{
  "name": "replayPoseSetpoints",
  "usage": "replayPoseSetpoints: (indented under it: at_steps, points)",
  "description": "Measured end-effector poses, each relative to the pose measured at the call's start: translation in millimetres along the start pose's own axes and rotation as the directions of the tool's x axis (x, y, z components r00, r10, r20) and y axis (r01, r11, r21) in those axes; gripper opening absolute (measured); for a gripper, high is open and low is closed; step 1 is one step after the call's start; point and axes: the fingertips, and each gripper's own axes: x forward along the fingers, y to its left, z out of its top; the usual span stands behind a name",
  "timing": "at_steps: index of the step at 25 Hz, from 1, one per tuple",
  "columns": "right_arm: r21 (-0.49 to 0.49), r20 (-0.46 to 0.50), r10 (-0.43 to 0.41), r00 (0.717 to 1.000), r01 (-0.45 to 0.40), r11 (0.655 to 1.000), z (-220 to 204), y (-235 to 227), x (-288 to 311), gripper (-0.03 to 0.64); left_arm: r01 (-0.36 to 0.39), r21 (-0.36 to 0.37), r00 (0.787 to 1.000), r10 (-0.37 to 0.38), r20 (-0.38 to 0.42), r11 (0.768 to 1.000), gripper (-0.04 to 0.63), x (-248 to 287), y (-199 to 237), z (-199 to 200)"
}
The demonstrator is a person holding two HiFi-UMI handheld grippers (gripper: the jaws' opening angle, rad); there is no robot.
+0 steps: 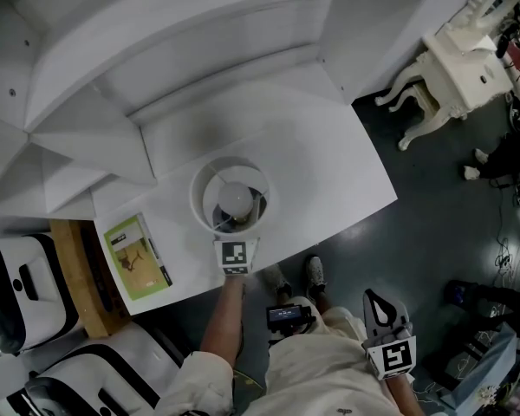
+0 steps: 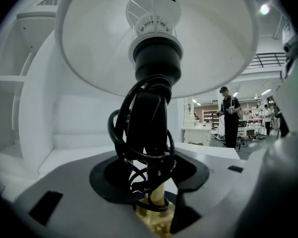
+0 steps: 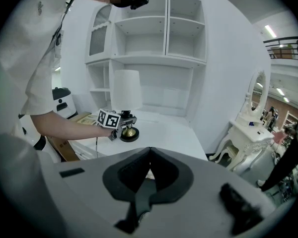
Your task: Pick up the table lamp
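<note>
The table lamp (image 1: 234,199) stands near the white table's (image 1: 329,176) front edge, its round white shade seen from above. My left gripper (image 1: 235,230) reaches in under the shade. In the left gripper view the black, cord-wrapped stem (image 2: 150,118) rises to the shade (image 2: 208,38), and my left gripper (image 2: 157,203) has its pads closed against the brass lower stem. The right gripper view shows the lamp (image 3: 126,95) with that gripper (image 3: 123,125) at its base. My right gripper (image 1: 380,306) hangs low off the table, shut and empty, pads together (image 3: 149,155).
A green booklet (image 1: 137,256) lies on the table's left part. White shelving (image 3: 164,43) rises behind the table. A white dressing table (image 1: 455,72) stands at the far right, and white machines (image 1: 22,293) and a wooden box (image 1: 74,276) at the left. A person (image 2: 230,115) stands far off.
</note>
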Motion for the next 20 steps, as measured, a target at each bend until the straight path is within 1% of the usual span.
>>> replayPoseSetpoints:
  at_steps: [5, 14, 17, 20]
  points:
    - [-0.003, 0.003, 0.004, 1.000, -0.004, 1.000, 2.6, -0.5, 2.0, 0.012, -0.007, 0.017, 1.000, 0.007, -0.005, 1.000, 0.182, -0.9, 0.9, 4.0]
    - [-0.008, 0.003, 0.014, 1.000, -0.013, 1.000, 2.5, 1.1, 4.4, 0.012, -0.019, -0.001, 0.999, 0.019, -0.030, 1.000, 0.152, -1.6, 0.6, 1.7]
    - [0.000, 0.007, 0.013, 1.000, -0.013, 1.000, 2.7, 0.4, 4.6, 0.011, -0.012, 0.010, 0.999, 0.012, -0.042, 1.000, 0.147, -3.3, -3.1, -2.6]
    - [0.002, 0.006, 0.018, 1.000, -0.018, 1.000, 3.6, -0.2, 6.0, 0.012, -0.014, 0.025, 0.999, 0.015, -0.037, 1.000, 0.144, -4.0, -3.0, 8.1]
